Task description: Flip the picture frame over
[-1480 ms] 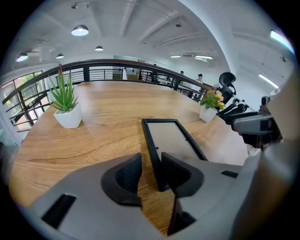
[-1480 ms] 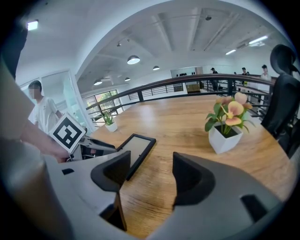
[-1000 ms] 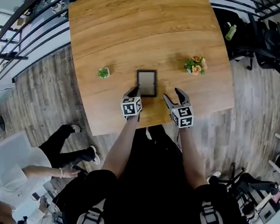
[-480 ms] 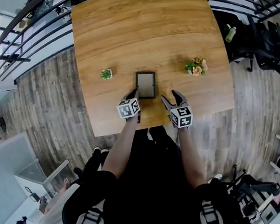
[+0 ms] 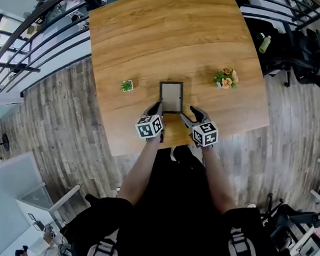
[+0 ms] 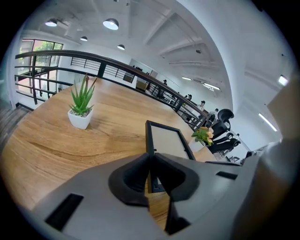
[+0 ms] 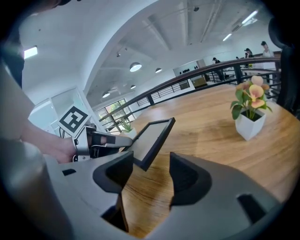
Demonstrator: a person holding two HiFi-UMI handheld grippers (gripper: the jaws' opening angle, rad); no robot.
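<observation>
Frame (image 7: 151, 137) tilted up, near edge pinched by left gripper (image 6: 151, 158); right gripper (image 7: 150, 166) jaws, spread but just narrowing, sit empty, free corner just ahead-left.

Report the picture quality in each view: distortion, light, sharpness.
Head view: fisheye bows the wooden table's edges; light even, picture frame sharp. Left gripper view: heavy wide-angle curve, black corners, ceiling lamps glaring white, the left gripper itself soft up close. Right gripper view: same black corners, railing bent into an arc, potted flowers crisp.
</observation>
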